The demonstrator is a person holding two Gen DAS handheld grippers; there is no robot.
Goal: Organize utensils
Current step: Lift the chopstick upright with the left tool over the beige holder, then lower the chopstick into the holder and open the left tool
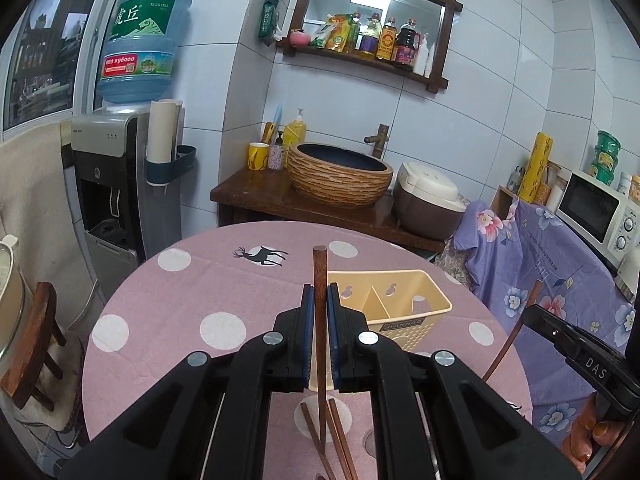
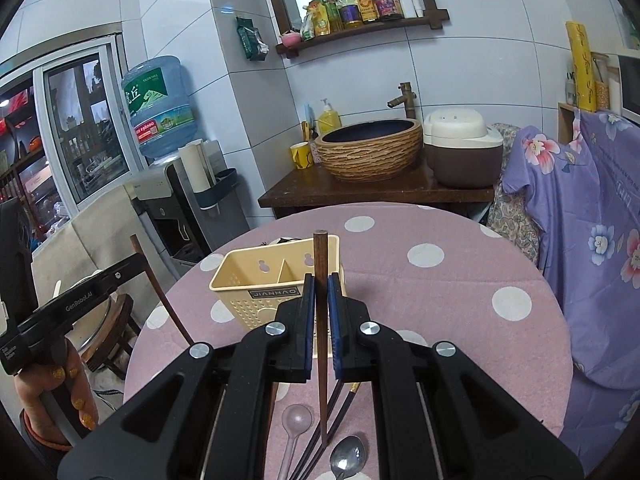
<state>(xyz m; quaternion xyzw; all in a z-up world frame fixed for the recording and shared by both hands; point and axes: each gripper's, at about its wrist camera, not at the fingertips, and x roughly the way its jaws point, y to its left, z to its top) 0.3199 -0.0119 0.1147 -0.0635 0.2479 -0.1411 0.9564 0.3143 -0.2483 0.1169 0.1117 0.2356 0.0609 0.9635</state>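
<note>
While both tongs, left (image 1: pixel 320 300) and right (image 2: pixel 321 292), clamp one chopstick (image 1: pixel 320 280) each, "JIANHAO" marks cream basket (image 1: pixel 400 300).

Two upright brown chopsticks (image 1: pixel 320 280) (image 2: pixel 320 264), cream divided holder (image 1: pixel 396 300) on table, spoons (image 2: pixel 348 456) flat

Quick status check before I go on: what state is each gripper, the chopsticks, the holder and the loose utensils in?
left gripper: shut on a brown chopstick, upright.
right gripper: shut on a second brown chopstick, upright.
utensil holder: upright on the table, compartments look empty.
brown chopsticks: lying loose on the table.
metal spoon: lying on the table.
clear spoon: lying on the table.
</note>
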